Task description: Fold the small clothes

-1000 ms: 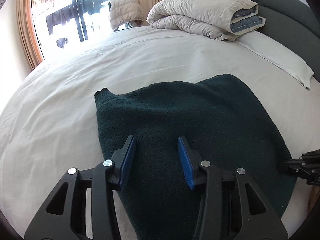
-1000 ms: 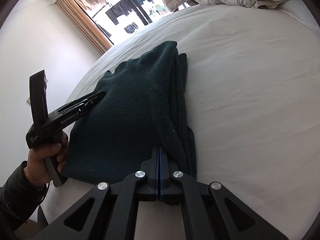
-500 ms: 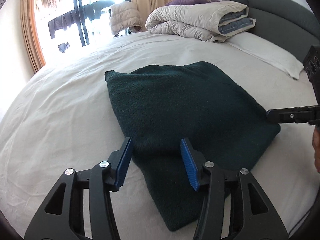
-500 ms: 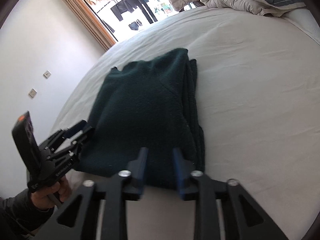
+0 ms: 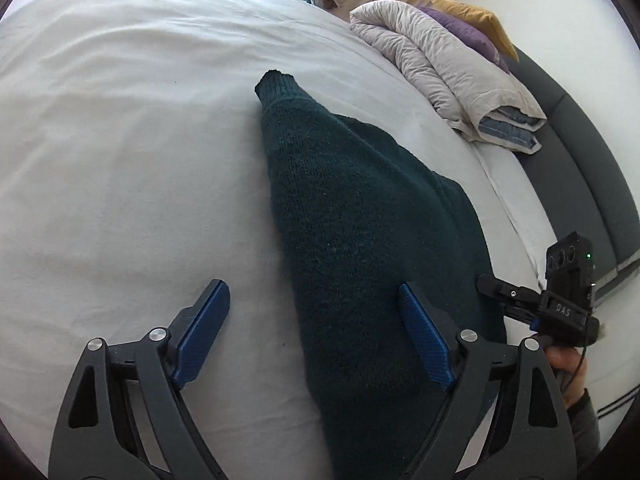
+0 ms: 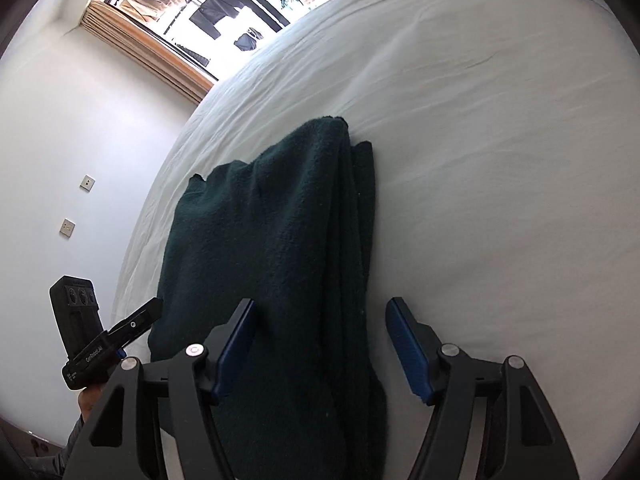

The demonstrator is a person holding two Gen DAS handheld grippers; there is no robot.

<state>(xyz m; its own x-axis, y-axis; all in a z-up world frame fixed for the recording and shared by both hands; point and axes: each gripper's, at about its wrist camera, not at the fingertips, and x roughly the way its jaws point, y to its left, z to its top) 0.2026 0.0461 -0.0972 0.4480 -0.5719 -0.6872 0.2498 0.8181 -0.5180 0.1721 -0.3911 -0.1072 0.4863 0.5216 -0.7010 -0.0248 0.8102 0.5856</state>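
Your white bedsheet (image 5: pixel 120 152) fills most of both views, lightly creased and stretched over a wide bed. On it lies the dark green knitted sweater (image 5: pixel 360 240), folded into a long narrow stack; from your right wrist camera its layered edges (image 6: pixel 356 240) run along the right side, and one ribbed corner pokes out at the far end in the left wrist view. The knit looks thick and fuzzy, with the top layer lying flat and smooth.

Farther back, a folded beige duvet (image 5: pixel 440 64) sits near the dark grey headboard (image 5: pixel 580 152), with a purple cushion (image 5: pixel 468 32) and a mustard cushion (image 5: pixel 476 12) behind it. A bright window (image 6: pixel 224 4) with a tan curtain (image 6: pixel 152 60) shows clothes hanging outside, and two wall plates (image 6: pixel 76 204) sit on the white wall.

Your left gripper (image 5: pixel 316 332) has its jaws wide apart, straddling the sweater's left edge near its close end. Your right gripper (image 6: pixel 320 344) also has its jaws apart, spanning the layered right edge.
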